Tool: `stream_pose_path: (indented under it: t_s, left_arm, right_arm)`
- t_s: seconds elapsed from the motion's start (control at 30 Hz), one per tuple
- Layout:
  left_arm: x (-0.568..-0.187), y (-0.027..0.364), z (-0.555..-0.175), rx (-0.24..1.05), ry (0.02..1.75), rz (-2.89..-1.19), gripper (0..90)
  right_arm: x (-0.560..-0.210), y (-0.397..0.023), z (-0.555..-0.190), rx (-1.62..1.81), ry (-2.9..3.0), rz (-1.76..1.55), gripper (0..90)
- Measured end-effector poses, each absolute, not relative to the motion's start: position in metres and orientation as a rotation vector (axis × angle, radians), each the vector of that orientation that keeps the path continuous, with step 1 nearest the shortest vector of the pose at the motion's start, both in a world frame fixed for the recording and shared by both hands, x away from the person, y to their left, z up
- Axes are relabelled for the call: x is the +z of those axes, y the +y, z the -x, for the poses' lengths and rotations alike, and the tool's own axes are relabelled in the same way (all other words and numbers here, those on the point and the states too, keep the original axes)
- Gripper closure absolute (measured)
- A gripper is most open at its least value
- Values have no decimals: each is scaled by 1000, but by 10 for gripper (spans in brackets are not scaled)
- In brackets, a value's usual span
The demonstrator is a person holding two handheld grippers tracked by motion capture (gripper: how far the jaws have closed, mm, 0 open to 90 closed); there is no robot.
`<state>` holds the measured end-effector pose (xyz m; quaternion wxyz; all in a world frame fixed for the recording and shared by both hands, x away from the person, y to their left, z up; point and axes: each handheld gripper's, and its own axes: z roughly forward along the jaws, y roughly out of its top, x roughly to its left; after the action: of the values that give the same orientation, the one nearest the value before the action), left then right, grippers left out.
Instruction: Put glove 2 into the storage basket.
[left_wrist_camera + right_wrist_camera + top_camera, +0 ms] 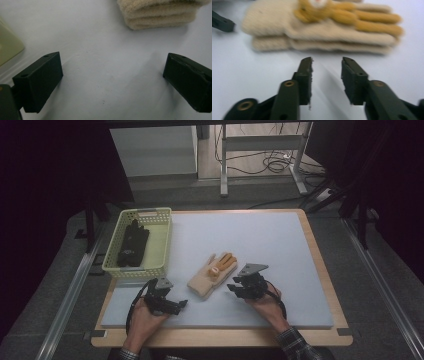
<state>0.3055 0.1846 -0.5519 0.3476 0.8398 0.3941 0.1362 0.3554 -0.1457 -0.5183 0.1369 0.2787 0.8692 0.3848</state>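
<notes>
looks like gloves are being sorted into the basket (162,227). a black glove (132,245) already lies inside it, so that part seems done. the beige glove pair (212,275) is left: it lies flat on the white mat (280,250) mid table, right of the basket and apart from it, stacked one on the other w/ the orange fingers pointing away toward the far right. not gripped by anything, so prob. next up for a pick and a carry over to the basket.

right claw (234,287): sits just right of the pair's cuff end, near but not touching. in the right gripper view its jaws stand partly apart w/ nothing between them, only mat, and the pair lies just beyond the tips. right hand (265,307) comes in from the bottom edge, forearm angled up-left, claw aimed left at the glove.

left claw (182,303): low over the mat, below the basket and left of the pair. in the left gripper view the jaws are wide apart, empty, w/ the pair's edge at the top of frame and a basket corner at the left. left hand (145,315) rests at the near table edge, claw pointing right.

both claws flank the pair, neither on it.
</notes>
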Motion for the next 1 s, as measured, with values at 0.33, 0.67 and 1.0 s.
stream_pose_path:
  t_s: [0.33,0.67,1.0]
  left_arm:
    - [-552,184,-306,351,1022,-2176,24]
    - [-552,184,-306,343,1018,-2179,16]
    - [-548,183,-306,322,1029,-2192,0]
  right_arm:
    - [-515,-196,-357,1066,2418,-927,312]
    - [-521,-243,-359,999,2307,-1048,165]
    - [-531,-261,-365,928,2260,-1190,16]
